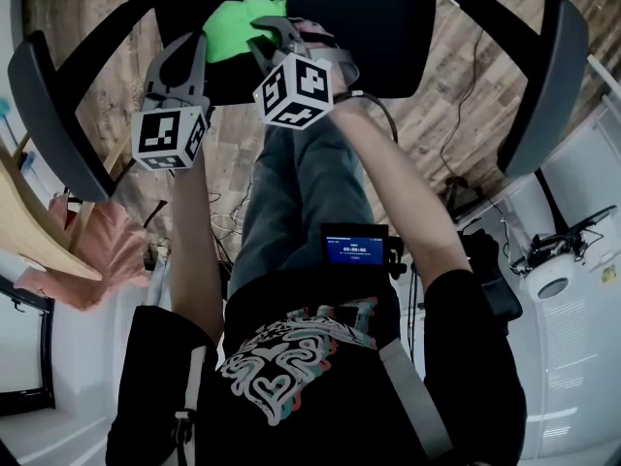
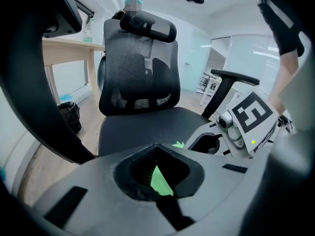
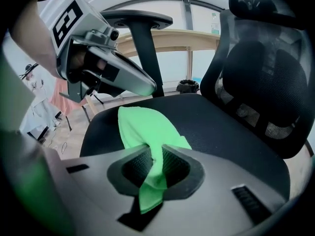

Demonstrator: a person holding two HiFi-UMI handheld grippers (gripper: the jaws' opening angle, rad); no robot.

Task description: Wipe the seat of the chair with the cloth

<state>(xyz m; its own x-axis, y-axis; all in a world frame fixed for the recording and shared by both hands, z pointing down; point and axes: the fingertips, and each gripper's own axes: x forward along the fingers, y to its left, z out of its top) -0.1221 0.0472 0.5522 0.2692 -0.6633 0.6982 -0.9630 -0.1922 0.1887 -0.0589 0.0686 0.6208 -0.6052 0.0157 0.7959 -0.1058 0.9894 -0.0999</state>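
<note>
on the seat (image 3: 236,141), right tool (image 3: 153,150) pinches cloth (image 3: 142,124) trailing forward; left tool (image 2: 156,147) closed.

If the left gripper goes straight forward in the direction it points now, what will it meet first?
Most likely the chair's black seat, just beyond the left gripper, whose jaws are shut on the green cloth. If it skims above the seat, the mesh backrest comes next; depth is unclear.
</note>
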